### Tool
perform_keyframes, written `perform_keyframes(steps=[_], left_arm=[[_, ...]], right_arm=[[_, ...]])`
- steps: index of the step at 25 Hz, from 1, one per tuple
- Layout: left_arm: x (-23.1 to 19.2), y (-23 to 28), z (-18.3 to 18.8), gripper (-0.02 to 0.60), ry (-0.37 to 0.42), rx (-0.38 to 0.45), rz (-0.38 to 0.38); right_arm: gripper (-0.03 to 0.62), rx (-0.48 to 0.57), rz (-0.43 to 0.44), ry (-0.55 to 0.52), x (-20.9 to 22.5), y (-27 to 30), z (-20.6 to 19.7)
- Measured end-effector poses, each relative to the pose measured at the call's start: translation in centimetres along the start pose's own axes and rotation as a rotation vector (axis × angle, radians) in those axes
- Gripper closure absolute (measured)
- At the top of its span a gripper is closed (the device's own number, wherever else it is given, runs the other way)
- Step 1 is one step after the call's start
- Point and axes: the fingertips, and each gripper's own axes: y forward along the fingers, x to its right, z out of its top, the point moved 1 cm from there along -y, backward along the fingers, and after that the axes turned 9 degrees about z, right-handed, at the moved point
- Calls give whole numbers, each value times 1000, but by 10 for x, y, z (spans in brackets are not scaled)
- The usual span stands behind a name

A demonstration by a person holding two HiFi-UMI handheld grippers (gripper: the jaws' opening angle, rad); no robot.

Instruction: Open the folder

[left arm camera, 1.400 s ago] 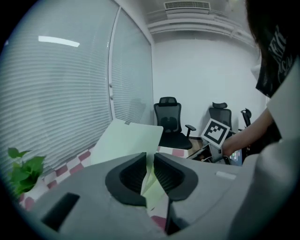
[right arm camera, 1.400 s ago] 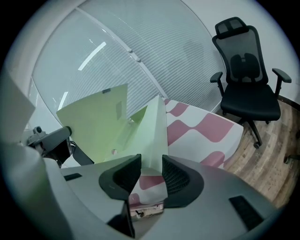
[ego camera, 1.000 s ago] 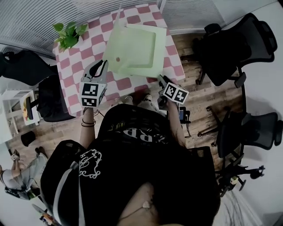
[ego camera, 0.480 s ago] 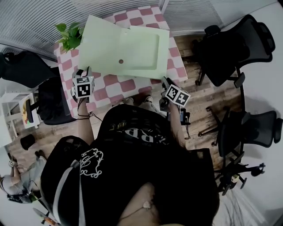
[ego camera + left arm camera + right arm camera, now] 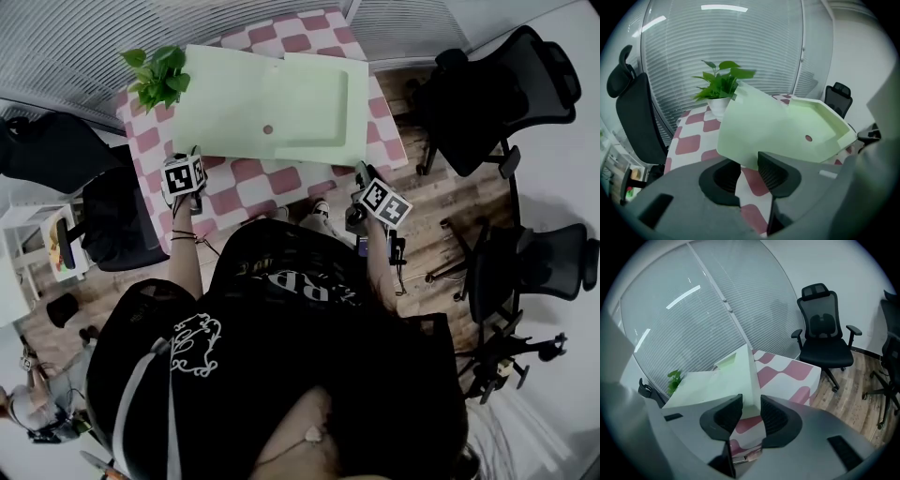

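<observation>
A: Folder, where?

B: Light green folder (image 5: 272, 108) lies open and flat on the pink-and-white checked table (image 5: 246, 184). The cover is spread left toward the potted plant (image 5: 157, 75), the deeper tray half is on the right (small round snap (image 5: 268, 129) near the middle).

A: Left gripper?

B: Left gripper (image 5: 749, 172) is at the table's near-left edge, tilted down toward the cover's near corner. Jaws are opening with a narrow gap. The corner shows right at the tips, but the pads don't press on it.

A: Right one?

B: Right gripper (image 5: 751, 414) is just off the table's near-right edge, aimed at the folder's near-right corner. Jaws are slightly apart with nothing clamped, and the corner sits beyond the tips, seen through the gap.

A: Anything else worth tagging?

B: Black office chair (image 5: 497, 94) to the right on the wood floor, another further along, blinds behind the table
</observation>
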Motion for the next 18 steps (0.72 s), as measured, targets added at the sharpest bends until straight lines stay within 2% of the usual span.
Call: perform_keyframes(steps=[6,12,18], left_arm=[[-6,9,5,463,-59,4,-89],[-11,-7,16,436,-124,94,-213],[-3,-27,28,420,-48,188,-273]], right_arm=[[476,8,-76,-5,-5,-8,-7],[476,26,-82,-21,-26,-22,-13],[476,81,-18,-48,-59,-32,-4]])
